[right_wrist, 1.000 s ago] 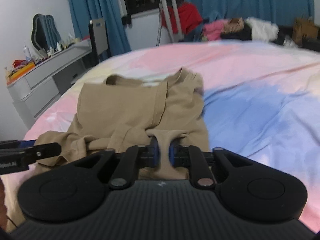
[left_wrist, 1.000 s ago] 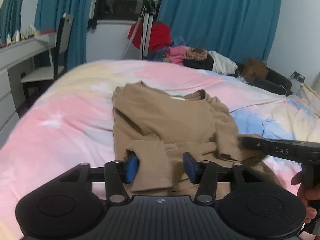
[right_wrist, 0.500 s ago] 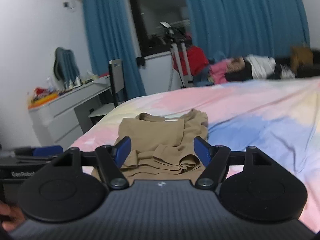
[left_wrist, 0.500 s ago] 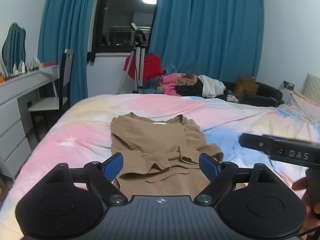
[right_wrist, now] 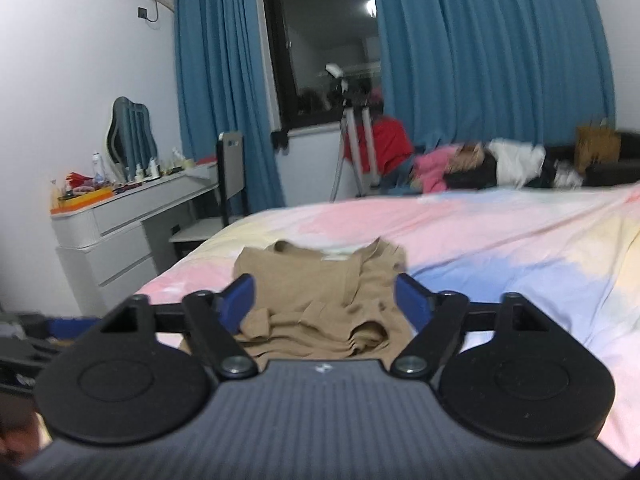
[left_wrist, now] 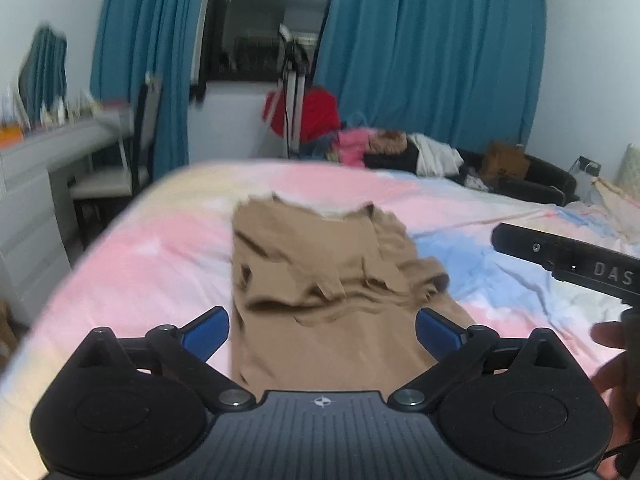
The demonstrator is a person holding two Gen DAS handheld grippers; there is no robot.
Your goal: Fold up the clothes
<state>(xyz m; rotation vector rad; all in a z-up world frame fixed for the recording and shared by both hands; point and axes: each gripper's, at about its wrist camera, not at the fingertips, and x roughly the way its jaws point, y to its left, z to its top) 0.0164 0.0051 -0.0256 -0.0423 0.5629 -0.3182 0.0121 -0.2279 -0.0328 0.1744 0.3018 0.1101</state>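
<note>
A tan long-sleeved top [left_wrist: 320, 264] lies on the bed, body flat, both sleeves bunched across its middle. It also shows in the right wrist view [right_wrist: 320, 300]. My left gripper [left_wrist: 322, 330] is open and empty, raised over the top's near hem. My right gripper [right_wrist: 325, 300] is open and empty, raised above the top's near part. The right gripper's black body [left_wrist: 568, 260] shows at the right of the left wrist view.
The bed has a pink, blue and yellow cover [left_wrist: 160, 264]. A pile of clothes [left_wrist: 392, 148] lies on a dark sofa beyond the bed. A tripod [right_wrist: 356, 152], a chair [right_wrist: 230, 176] and a white dresser [right_wrist: 116, 236] stand at the far left.
Both grippers let go of the sleeves, opened wide and pulled up and back from the top. The sleeves now lie bunched across the shirt's middle.
</note>
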